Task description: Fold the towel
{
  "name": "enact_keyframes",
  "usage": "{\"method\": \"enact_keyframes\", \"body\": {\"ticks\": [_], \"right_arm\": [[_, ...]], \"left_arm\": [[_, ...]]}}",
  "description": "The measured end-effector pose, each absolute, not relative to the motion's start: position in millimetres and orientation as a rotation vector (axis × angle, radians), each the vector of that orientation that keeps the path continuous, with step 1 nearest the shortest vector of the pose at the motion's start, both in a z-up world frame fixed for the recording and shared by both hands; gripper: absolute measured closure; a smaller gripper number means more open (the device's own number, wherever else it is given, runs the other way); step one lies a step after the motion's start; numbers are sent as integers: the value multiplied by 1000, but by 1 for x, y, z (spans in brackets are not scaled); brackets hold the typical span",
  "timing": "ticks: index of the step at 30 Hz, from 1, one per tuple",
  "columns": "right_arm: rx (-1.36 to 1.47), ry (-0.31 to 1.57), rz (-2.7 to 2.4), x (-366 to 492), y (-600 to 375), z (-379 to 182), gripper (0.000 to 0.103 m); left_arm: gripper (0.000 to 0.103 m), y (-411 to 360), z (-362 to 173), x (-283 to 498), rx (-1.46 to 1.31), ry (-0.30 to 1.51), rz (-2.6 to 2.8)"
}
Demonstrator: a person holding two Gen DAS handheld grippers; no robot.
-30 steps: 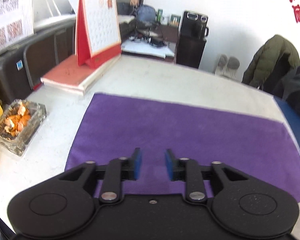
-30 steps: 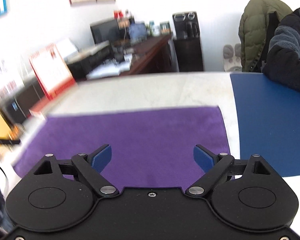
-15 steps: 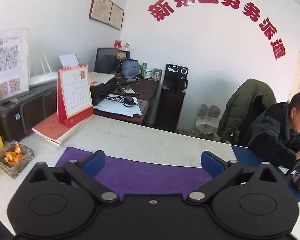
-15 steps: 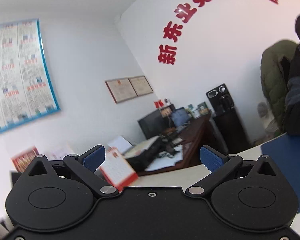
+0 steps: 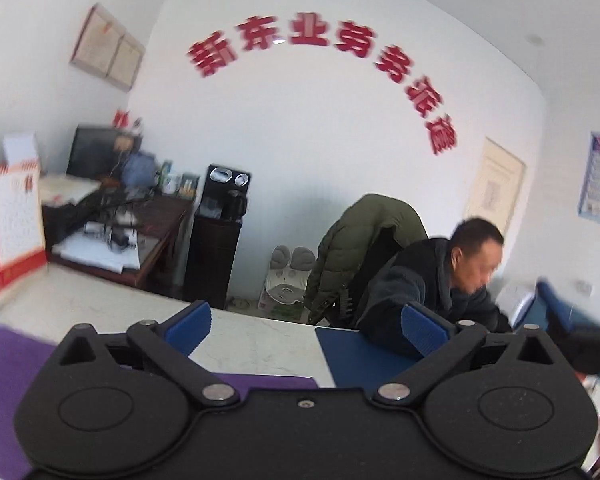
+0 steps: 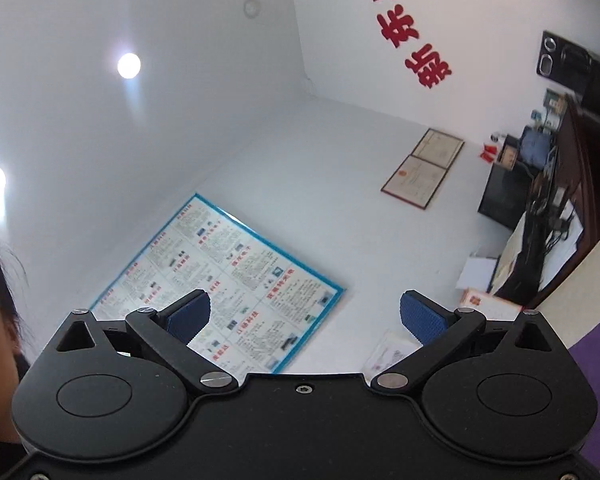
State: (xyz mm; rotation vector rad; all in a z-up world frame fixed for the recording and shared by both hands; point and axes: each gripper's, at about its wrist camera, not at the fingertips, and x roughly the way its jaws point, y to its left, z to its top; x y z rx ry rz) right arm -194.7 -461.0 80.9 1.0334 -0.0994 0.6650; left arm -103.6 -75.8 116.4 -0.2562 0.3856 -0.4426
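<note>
white office wall ahead – left claw [image 5: 306,330] gaping, level; right claw [image 6: 305,318] gaping, upturned.

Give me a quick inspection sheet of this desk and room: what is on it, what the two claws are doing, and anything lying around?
Surface: pale tabletop, with a blue mat on its right part.
Job's things: purple towel flat on the table, mostly hidden behind the left claw; a corner also shows in the right view.
Clutter: red desk calendar at the left.
Grippers: left claw open, nothing between its pads; right claw open, empty, aimed up at the wall.
Cables: dark cords on the back desk.
Surroundings: seated person, green coat on a chair, black water dispenser, red wall lettering, blue-edged poster.
</note>
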Motion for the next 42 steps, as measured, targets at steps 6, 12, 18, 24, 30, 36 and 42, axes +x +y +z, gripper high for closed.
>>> {"method": "enact_keyframes", "body": {"ticks": [6, 12, 18, 24, 30, 36, 42], "right_arm": [[646, 210, 159, -170, -447, 77, 0], [476, 379, 24, -153, -420, 49, 0], [476, 528, -12, -145, -401, 35, 0], [461, 586, -37, -140, -374, 41, 0], [451, 631, -65, -118, -348, 40, 0], [428, 657, -76, -95, -320, 42, 0], [408, 690, -90, -69, -294, 42, 0]], "left_arm": [[1, -92, 100, -86, 74, 580, -24], [1, -75, 66, -81, 184, 692, 74], [1, -39, 40, -70, 84, 827, 64], [1, -12, 31, -57, 24, 894, 24], [1, 19, 17, -38, -35, 961, -3], [1, 38, 8, -19, -42, 993, -14], [1, 54, 1, -1, -46, 1006, -25]]}}
